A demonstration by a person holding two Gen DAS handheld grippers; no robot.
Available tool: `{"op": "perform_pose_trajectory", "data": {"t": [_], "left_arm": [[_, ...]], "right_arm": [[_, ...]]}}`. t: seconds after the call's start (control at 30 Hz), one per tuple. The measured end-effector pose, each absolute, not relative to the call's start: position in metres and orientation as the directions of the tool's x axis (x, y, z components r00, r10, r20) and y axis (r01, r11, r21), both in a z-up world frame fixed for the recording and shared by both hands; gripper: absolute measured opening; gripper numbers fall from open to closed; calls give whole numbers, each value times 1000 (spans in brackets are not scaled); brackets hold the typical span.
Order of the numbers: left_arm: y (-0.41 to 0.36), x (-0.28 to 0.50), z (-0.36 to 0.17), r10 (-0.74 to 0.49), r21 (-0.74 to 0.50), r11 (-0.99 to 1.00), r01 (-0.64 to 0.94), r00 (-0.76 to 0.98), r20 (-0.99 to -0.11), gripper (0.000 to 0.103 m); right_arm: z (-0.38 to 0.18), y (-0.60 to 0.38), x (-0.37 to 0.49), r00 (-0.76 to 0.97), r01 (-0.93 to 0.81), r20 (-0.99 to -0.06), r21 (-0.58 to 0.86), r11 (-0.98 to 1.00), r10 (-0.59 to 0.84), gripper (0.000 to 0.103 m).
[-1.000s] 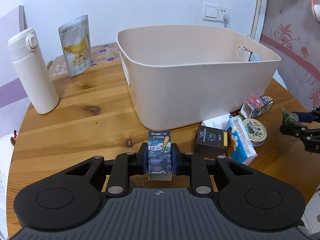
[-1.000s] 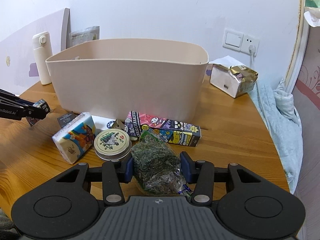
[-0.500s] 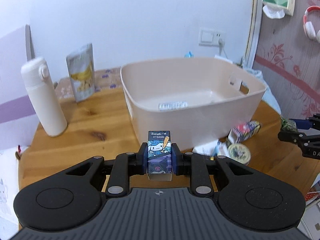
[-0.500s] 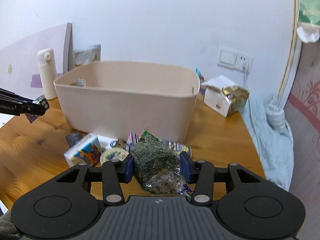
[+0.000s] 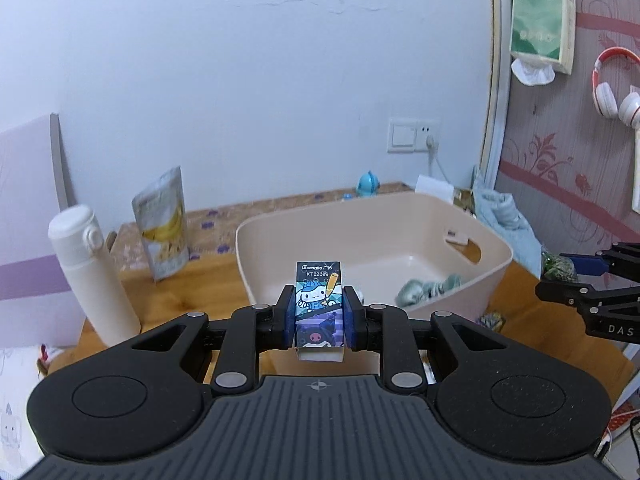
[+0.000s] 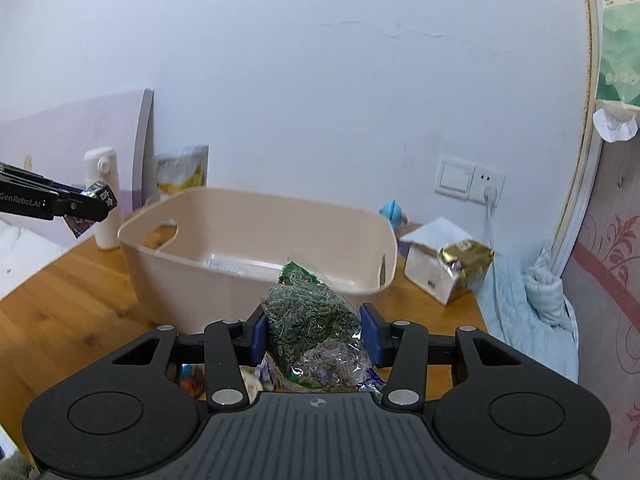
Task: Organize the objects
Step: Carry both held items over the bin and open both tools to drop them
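Observation:
My left gripper point(image 5: 319, 316) is shut on a small cartoon-printed box point(image 5: 319, 300), held upright above the near rim of the beige bin point(image 5: 496, 256). My right gripper point(image 6: 314, 330) is shut on a clear bag of dried green leaves point(image 6: 310, 320), lifted in front of the beige bin point(image 6: 168, 280). Each gripper shows in the other's view: the right gripper point(image 5: 560, 280) at the right edge with its bag, the left gripper point(image 6: 96, 204) at the left edge with its box. Some crumpled pale-green items point(image 5: 428, 288) lie inside the bin.
A white thermos point(image 5: 92, 272) and a banana-chip pouch point(image 5: 162, 224) stand left of the bin on the round wooden table point(image 6: 60, 312). A white box with a gold bag point(image 6: 448, 264) sits to the right, beside a light-blue cloth point(image 6: 532, 312). Small items lie under my right gripper.
Both grippers have risen with their loads and now look down over the bin's rim into it. The items on the table have slipped below the gripper bodies.

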State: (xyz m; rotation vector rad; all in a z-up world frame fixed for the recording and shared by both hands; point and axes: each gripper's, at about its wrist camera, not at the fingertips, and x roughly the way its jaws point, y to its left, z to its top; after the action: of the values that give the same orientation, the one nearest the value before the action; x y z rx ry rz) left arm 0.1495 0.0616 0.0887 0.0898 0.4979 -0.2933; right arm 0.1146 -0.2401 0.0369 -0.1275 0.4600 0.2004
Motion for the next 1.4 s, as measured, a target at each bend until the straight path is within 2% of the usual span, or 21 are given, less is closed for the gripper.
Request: {"op": "perform_pose_trajectory", "data": {"t": [0.3,0.6,1.03,1.4], "left_arm": [[43,180,105,-270,19,949,313,846,-459,23],[16,219,103,-270,26,946,322,831,-487,23],[-8,277,63,-185,73,956,284,777,-601,24],[-20,307,29,-154,77,951,301,672,-725,24]], "right_arm": [[56,-240,138,908,-199,-387,-55,978,163,45],[65,-237,174,918,-184,-367,-54,981,152,45],[59,-227,231,898,-182,-420,-82,980,132,45],[28,-215,263,818,-206,-562,-87,975,122,45]]}}
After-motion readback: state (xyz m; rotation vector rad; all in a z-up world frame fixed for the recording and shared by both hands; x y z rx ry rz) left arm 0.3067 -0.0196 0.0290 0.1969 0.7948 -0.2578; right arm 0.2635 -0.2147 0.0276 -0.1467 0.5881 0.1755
